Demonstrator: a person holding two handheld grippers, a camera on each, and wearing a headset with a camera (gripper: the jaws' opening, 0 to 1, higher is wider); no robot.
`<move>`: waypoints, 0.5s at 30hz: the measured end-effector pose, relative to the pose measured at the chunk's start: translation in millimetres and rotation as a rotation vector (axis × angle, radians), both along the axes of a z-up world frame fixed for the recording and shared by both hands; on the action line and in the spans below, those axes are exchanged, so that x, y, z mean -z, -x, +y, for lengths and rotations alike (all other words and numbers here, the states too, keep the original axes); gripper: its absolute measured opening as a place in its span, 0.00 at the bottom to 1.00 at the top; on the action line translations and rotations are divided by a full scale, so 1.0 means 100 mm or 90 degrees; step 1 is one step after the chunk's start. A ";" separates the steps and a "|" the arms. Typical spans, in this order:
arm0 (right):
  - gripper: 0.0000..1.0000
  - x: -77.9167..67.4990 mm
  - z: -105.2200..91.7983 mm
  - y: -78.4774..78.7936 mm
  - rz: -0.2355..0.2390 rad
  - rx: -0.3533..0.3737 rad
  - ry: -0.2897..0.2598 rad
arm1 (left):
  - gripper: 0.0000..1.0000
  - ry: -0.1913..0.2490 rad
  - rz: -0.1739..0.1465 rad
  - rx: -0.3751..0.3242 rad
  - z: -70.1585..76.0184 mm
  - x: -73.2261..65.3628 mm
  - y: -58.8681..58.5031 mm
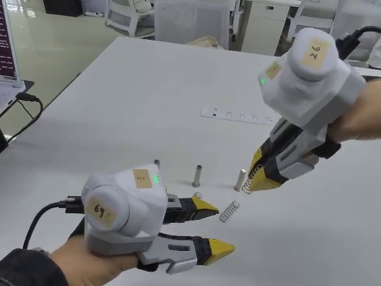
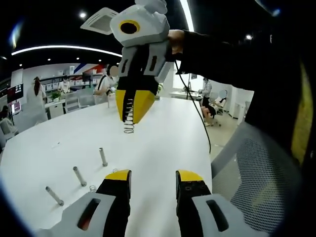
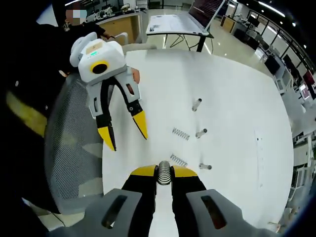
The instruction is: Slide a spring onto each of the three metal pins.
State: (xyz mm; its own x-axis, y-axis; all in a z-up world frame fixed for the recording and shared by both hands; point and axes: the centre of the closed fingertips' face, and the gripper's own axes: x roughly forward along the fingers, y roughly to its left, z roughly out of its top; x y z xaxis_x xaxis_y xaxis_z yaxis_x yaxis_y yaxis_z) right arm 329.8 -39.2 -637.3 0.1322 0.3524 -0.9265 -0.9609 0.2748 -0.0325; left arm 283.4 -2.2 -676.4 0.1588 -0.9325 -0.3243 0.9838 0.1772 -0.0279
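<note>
Three short metal pins stand upright in a row on the white table: left pin [image 1: 157,162], middle pin [image 1: 196,176], right pin [image 1: 240,180]. My right gripper [image 1: 255,180] is shut on a spring [image 1: 249,175], which hangs just beside the right pin. In the right gripper view the held spring [image 3: 164,174] sits end-on between the jaws. A loose spring [image 1: 229,211] lies in front of the pins, and another small spring [image 1: 196,195] lies by the middle pin. My left gripper [image 1: 214,227] hovers open near the loose springs with nothing between its jaws.
A white power strip [image 1: 238,115] lies flat on the table behind the pins. A black cable [image 1: 27,110] and a laptop edge are at the far left. Chairs and cabinets stand beyond the table's far edge.
</note>
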 end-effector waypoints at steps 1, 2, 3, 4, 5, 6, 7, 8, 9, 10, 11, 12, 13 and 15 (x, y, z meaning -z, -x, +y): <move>0.08 0.00 -0.02 -0.05 -0.004 0.009 -0.004 | 0.34 -0.002 -0.001 -0.002 0.01 0.00 -0.01; 0.08 0.00 -0.04 -0.08 -0.006 0.014 -0.006 | 0.35 -0.003 -0.001 -0.004 0.01 0.01 -0.01; 0.08 0.01 -0.06 -0.13 -0.013 0.020 -0.006 | 0.36 -0.003 0.000 -0.007 0.02 0.01 -0.02; 0.08 0.02 -0.08 -0.16 -0.013 0.025 -0.004 | 0.38 -0.003 0.002 -0.010 0.03 0.01 -0.03; 0.08 0.05 -0.10 -0.19 -0.017 0.028 0.000 | 0.39 -0.004 0.002 -0.011 0.04 0.02 -0.04; 0.08 0.06 -0.12 -0.23 -0.022 0.033 0.000 | 0.40 -0.006 0.002 -0.018 0.05 0.03 -0.06; 0.08 0.07 -0.12 -0.24 -0.021 0.037 -0.001 | 0.41 -0.009 0.002 -0.020 0.06 0.03 -0.06; 0.08 0.09 -0.13 -0.27 -0.021 0.038 -0.001 | 0.43 -0.009 0.004 -0.021 0.07 0.04 -0.07; 0.08 0.10 -0.14 -0.29 -0.024 0.041 -0.001 | 0.44 -0.009 0.005 -0.024 0.08 0.04 -0.08; 0.08 0.12 -0.15 -0.33 -0.024 0.045 0.000 | 0.44 -0.009 0.005 -0.026 0.09 0.04 -0.09; 0.08 0.13 -0.15 -0.34 -0.024 0.046 0.000 | 0.44 -0.009 0.007 -0.026 0.10 0.04 -0.09; 0.08 0.13 -0.16 -0.37 -0.029 0.048 0.000 | 0.45 -0.011 0.007 -0.030 0.11 0.05 -0.10; 0.08 0.14 -0.17 -0.42 -0.034 0.053 0.000 | 0.46 -0.014 0.006 -0.033 0.12 0.07 -0.11; 0.08 0.16 -0.19 -0.49 -0.039 0.063 -0.003 | 0.47 -0.015 0.008 -0.039 0.15 0.08 -0.14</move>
State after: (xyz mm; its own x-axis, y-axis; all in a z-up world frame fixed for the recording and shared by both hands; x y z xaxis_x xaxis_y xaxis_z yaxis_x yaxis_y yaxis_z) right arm 378.8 -58.0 -653.1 0.2226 0.3393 -0.9140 -0.9252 0.3691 -0.0883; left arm 297.2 12.3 -684.2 0.2109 -0.9130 -0.3492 0.9707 0.2377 -0.0353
